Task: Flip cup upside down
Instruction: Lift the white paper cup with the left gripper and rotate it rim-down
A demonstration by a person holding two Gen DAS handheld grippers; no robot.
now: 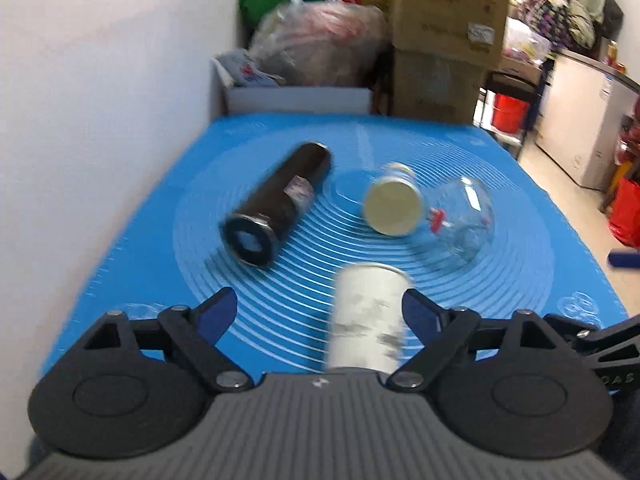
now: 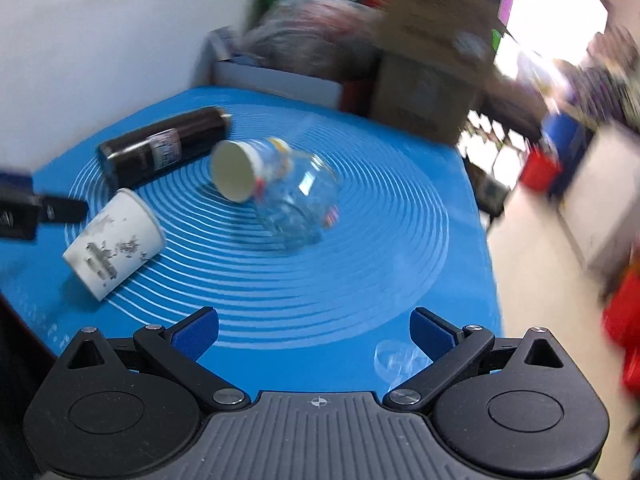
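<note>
on the blue mat [image 1: 168,216] of the desk, a white cup [image 1: 366,316] lies on its side between the wide-open left tongs [image 1: 318,312], ungripped. beyond it lie a second paper cup [image 1: 394,208], a clear jar [image 1: 464,220] and a black flask [image 1: 276,204]. right tongs [image 2: 314,330] gape wide, holding nothing.

Nothing readable — print on the white cup [image 2: 114,242] and black bottle label [image 2: 162,152] is blurred

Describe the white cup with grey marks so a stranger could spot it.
On the blue mat, look at the edge nearest the left gripper. The white cup lies on its side there, apart from the other paper cup, with grey smudged print.
</note>
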